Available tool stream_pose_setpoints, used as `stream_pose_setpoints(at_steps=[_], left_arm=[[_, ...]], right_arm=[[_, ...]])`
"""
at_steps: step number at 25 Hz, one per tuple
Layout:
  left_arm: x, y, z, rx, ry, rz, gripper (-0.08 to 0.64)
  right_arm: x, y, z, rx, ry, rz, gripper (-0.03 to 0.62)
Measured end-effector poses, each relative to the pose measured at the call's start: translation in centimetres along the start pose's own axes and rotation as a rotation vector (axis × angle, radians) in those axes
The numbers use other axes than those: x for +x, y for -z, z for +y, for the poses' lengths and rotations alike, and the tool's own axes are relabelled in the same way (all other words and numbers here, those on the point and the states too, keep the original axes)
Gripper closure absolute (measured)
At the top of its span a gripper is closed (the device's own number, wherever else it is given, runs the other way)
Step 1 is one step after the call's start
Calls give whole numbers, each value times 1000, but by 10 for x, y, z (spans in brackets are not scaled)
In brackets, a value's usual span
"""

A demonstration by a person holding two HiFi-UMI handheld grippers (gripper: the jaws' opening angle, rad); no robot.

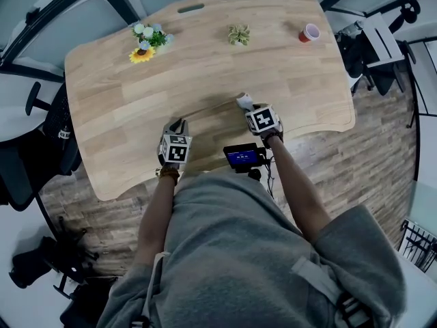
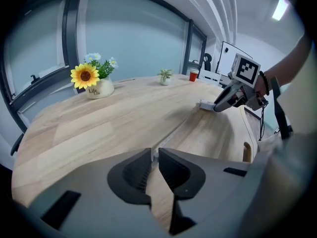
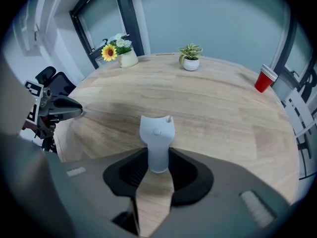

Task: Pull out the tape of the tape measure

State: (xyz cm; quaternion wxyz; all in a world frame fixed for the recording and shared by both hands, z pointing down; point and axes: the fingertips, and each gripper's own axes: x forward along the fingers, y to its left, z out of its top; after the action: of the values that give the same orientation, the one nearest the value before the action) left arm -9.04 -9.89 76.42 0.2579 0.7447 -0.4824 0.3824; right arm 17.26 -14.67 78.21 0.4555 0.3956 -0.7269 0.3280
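Observation:
A small pale grey tape measure (image 3: 157, 140) stands upright between the pads of my right gripper (image 3: 157, 162), which is shut on its lower half. In the head view this gripper (image 1: 246, 106) holds the tape measure (image 1: 243, 100) just above the wooden table (image 1: 205, 67), near its front edge. My left gripper (image 2: 154, 155) is shut, with a small pale tab of the tape's end pinched at the jaw tips. A thin line of tape runs from there across the table towards the tape measure (image 2: 205, 104). In the head view the left gripper (image 1: 179, 125) sits a short way left of the right one.
A sunflower pot (image 1: 147, 43) stands at the far left of the table, a small green plant (image 1: 238, 34) at the far middle, and a red cup (image 1: 309, 32) at the far right. A black device with a blue screen (image 1: 242, 158) hangs at the table's front edge. Office chairs flank the table.

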Motion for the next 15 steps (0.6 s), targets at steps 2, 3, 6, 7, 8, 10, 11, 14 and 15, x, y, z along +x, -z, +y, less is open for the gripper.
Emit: stream_pose_setpoints(at_steps=[2, 3, 6, 7, 8, 10, 11, 14, 15], left_arm=[[1, 0, 0, -5, 7, 2, 520], [1, -1, 0, -7, 9, -2, 519], [-1, -6, 1, -17, 16, -27, 499], [-2, -8, 1, -20, 18, -34, 493], [-2, -9, 1, -22, 21, -39, 483], [-2, -11, 2, -25, 25, -53, 468], [-2, -13, 3, -29, 26, -65, 460], [-10, -25, 13, -62, 14, -118, 453], [-14, -32, 16, -73, 8, -137, 451]], right_arm=[[-1, -2, -1, -3, 4, -10, 454], [-1, -3, -2, -4, 3, -16, 454], [-3, -3, 1, -3, -18, -25, 429], [-4, -3, 1, -4, -23, -25, 421], [-5, -3, 2, -6, -26, -26, 419], [-8, -4, 2, -4, -29, -34, 419], [-10, -5, 3, -1, -30, -41, 419], [-19, -11, 3, 5, -27, -67, 419], [-23, -13, 2, 5, -22, -75, 419]])
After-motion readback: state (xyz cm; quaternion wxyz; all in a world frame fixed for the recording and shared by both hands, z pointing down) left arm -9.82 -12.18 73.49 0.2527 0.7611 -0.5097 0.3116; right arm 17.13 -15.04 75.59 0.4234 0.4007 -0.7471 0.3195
